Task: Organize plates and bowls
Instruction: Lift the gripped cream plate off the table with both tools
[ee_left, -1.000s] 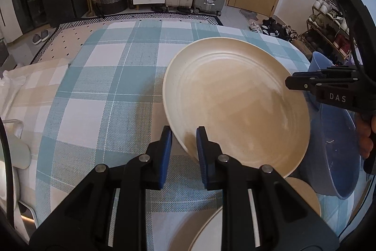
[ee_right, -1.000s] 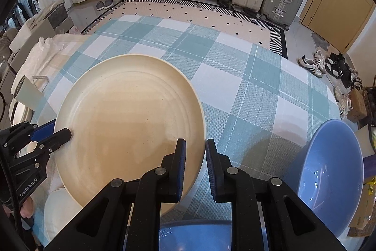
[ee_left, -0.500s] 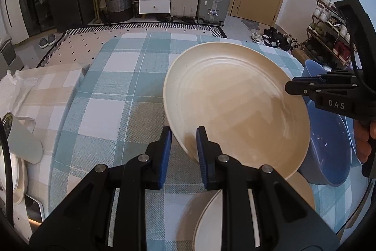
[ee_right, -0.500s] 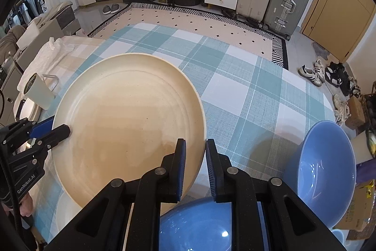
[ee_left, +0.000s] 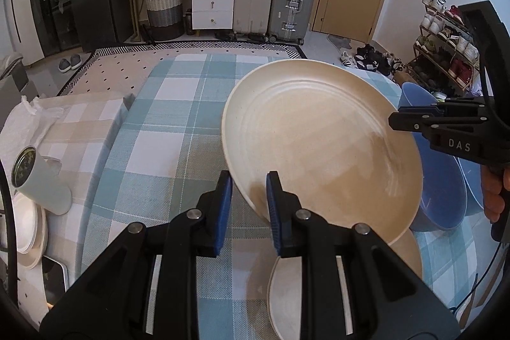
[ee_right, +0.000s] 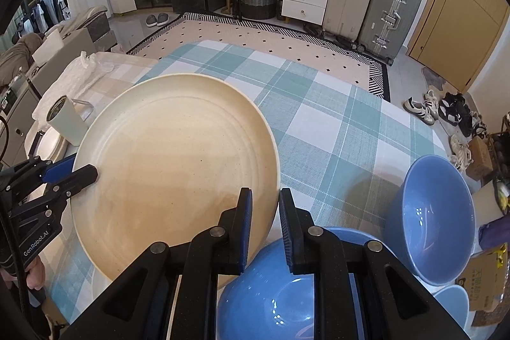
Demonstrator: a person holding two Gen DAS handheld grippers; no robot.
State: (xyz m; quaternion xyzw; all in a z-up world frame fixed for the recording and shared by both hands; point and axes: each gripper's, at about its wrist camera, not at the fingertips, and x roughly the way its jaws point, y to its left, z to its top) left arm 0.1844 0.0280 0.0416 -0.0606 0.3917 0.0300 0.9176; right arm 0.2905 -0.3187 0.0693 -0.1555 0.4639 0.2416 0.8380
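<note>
While both grippers clamp it from opposite sides, the large cream plate point(ee_left: 322, 148) hangs in the air above the checked tablecloth point(ee_left: 165, 148), clear of everything beneath it. It is round, so it has no long axis to speak of; what shows is its tilt. Its hollow face with the faint ringed grooves turns upward and toward the cameras, and in the left wrist view the far rim stands higher than the near one.

The left gripper point(ee_left: 247, 196) has its blue-padded jaws clenched on the plate's near-left rim, one pad under the edge and one over it. The right gripper point(ee_right: 265, 212) grasps the opposite rim in the same way, its jaws drawn tight on the edge. In the left wrist view the right gripper reaches in from the right, with a hand point(ee_left: 494, 193) around its handle.

Directly below the lifted plate, a second cream plate point(ee_left: 287, 292) lies flat on the cloth at the near edge. To the right, blue bowls sit on the table: one bowl point(ee_right: 430, 219) tipped on its side with its mouth facing left, and another blue bowl point(ee_right: 271, 295) nearer, under the right gripper's jaws.

Off to the left, on a beige checked surface, a pale cup point(ee_left: 41, 180) leans over a stack of white dishes point(ee_left: 25, 228). Beyond the table stand a patterned rug point(ee_right: 271, 37), white drawers point(ee_left: 212, 2) and suitcases point(ee_left: 293, 2).
</note>
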